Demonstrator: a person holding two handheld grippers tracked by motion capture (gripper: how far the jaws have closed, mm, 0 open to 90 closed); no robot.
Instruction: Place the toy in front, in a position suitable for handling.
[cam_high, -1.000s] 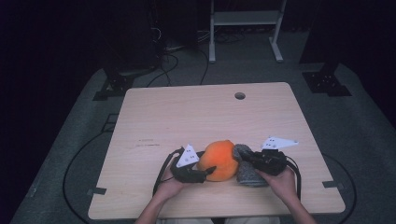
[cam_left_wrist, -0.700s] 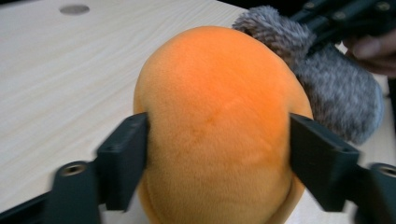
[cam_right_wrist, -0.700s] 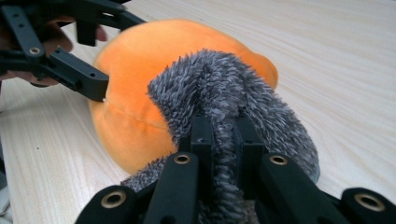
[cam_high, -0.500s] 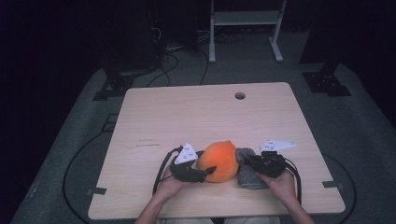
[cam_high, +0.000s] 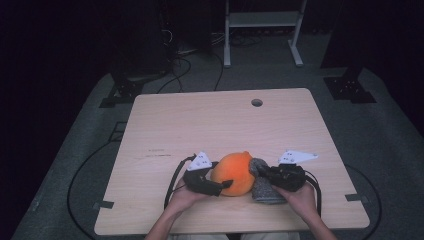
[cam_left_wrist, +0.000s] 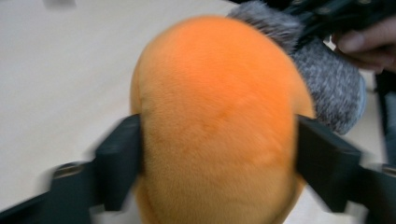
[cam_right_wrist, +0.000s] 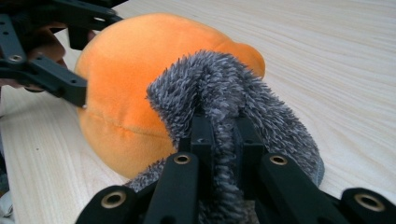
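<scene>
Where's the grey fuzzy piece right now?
In the high view the grey fuzzy piece lies near the table's front edge, right of centre, against the orange plush, pinched in the right gripper.

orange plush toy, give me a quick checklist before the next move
1. Right tool shut on the grey fuzzy part: ok, the fur is pinched between its jaws.
2. Left tool on the orange plush toy: cannot tell; its jaws have just been opening, the toy sits between them, and blur hides whether the pads press on it.
3. Toy supported: ok, it rests on the table near the front edge.
4. Tools apart from each other: ok, in the high view the toy lies between them.
5. Cables out of the way: ok, they trail beside the hands, not across the toy.
</scene>
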